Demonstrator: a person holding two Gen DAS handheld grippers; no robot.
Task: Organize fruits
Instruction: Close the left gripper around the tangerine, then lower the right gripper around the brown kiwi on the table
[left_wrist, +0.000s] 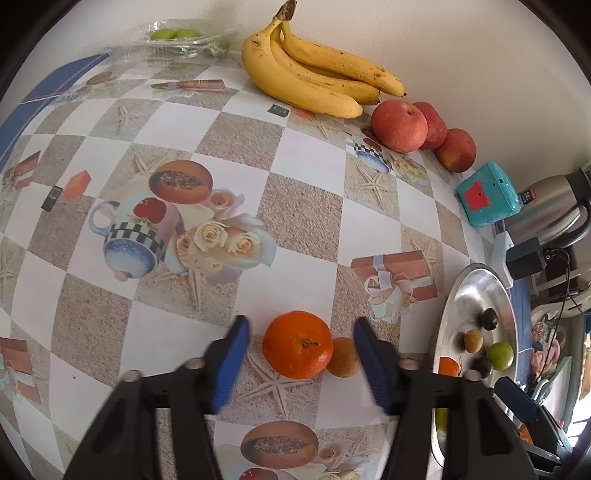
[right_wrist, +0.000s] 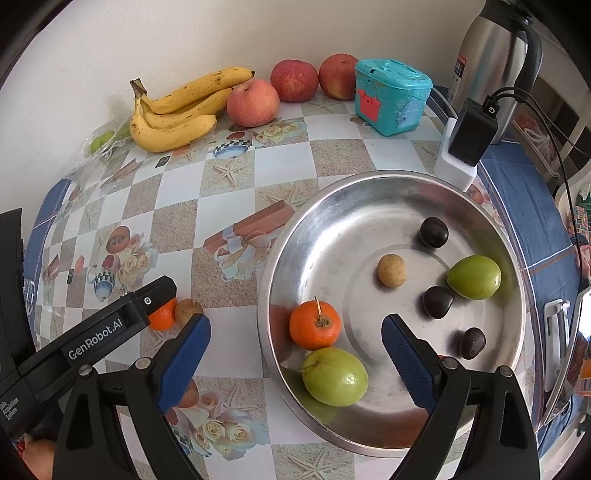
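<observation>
The mandarin (left_wrist: 297, 345) lies on the patterned tablecloth (left_wrist: 303, 173) left of the steel bowl (right_wrist: 295, 236), touching a small brown fruit (left_wrist: 344, 357), probably next to join the sorted fruit there. The left gripper (left_wrist: 300, 363) tilts steeply down, its jaws apart and flanking both fruits without touching. The right gripper (right_wrist: 295, 363) hangs over the bowl's near rim, wide apart and empty.

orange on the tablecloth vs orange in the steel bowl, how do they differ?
The round orange on the tablecloth lies outside the shiny steel bowl, touching a small brown fruit; the round orange in the bowl touches nothing. The bowl one has a longer stem. Both are bright orange.
</observation>
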